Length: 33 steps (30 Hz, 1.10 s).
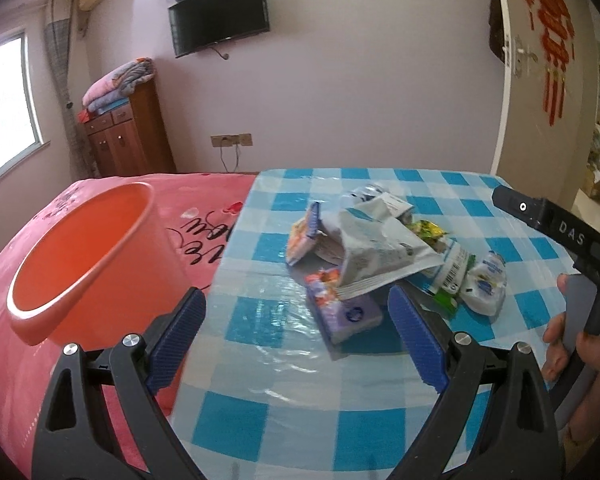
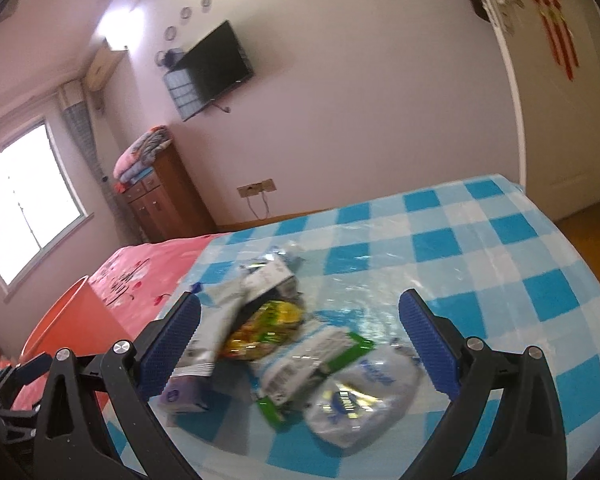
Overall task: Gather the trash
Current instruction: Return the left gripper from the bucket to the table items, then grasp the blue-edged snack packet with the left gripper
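Orange bin [image 1: 88, 264] sits on pink bedding, left of checked table [image 1: 284, 412]. Wrapper pile [image 1: 372, 248] lies mid-table. Left gripper [image 1: 296, 344] jaws wide, empty, near purple pack [image 1: 348, 312]. Right gripper [image 2: 300, 348] wide (empty) over white pouch [image 2: 360, 400].

"DAS" on right tongs [image 1: 572, 232]

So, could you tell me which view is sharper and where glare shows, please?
Left wrist view: sharper, wrappers readable, sheen on the tablecloth. Right wrist view: wrappers motion-blurred, window blown out, glare high on the wall.
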{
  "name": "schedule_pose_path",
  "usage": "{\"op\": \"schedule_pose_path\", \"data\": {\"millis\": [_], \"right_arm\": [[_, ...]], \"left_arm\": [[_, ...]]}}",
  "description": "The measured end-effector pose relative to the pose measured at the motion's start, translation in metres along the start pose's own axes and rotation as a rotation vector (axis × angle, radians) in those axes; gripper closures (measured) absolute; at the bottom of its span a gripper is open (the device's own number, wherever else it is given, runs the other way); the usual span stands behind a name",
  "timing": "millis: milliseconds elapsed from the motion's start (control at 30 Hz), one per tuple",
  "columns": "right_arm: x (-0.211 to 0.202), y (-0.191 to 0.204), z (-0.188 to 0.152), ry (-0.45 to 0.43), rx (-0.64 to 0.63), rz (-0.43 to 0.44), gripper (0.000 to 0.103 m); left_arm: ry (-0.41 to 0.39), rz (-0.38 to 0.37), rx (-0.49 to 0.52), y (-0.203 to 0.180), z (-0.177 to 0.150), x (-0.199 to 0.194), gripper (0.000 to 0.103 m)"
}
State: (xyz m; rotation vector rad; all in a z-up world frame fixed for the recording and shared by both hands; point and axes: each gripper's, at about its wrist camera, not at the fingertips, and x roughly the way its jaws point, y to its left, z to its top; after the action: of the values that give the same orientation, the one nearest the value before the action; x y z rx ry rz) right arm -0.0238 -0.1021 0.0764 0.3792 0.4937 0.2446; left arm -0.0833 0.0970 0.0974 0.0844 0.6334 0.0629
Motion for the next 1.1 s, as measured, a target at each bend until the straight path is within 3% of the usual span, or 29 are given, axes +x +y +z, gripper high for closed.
{"op": "schedule_pose_path", "data": {"millis": [267,467,600,700,833,1100], "right_arm": [[0.008,-0.052,0.002,0.051,0.107,-0.071,0.005],[0.015,-0.081,0.002,0.1,0.184,-0.064,0.005],[0.021,-0.091,-0.001,0.141,0.216,-0.051,0.005],[0.024,-0.089,-0.003,0.168,0.212,-0.029,0.005],[0.029,-0.084,-0.007,0.2,0.201,-0.001,0.005],[0.03,-0.077,-0.011,0.231,0.183,0.047,0.005]], "left_arm": [[0.038,-0.029,0.052,-0.035,0.016,0.017,0.01],[0.084,-0.081,0.091,-0.066,0.03,0.036,0.01],[0.088,-0.051,0.142,-0.081,0.04,0.046,0.01],[0.118,-0.071,0.064,-0.068,0.051,0.057,0.01],[0.134,-0.035,-0.034,-0.039,0.068,0.075,0.01],[0.227,-0.102,-0.283,0.017,0.081,0.128,0.01]]}}
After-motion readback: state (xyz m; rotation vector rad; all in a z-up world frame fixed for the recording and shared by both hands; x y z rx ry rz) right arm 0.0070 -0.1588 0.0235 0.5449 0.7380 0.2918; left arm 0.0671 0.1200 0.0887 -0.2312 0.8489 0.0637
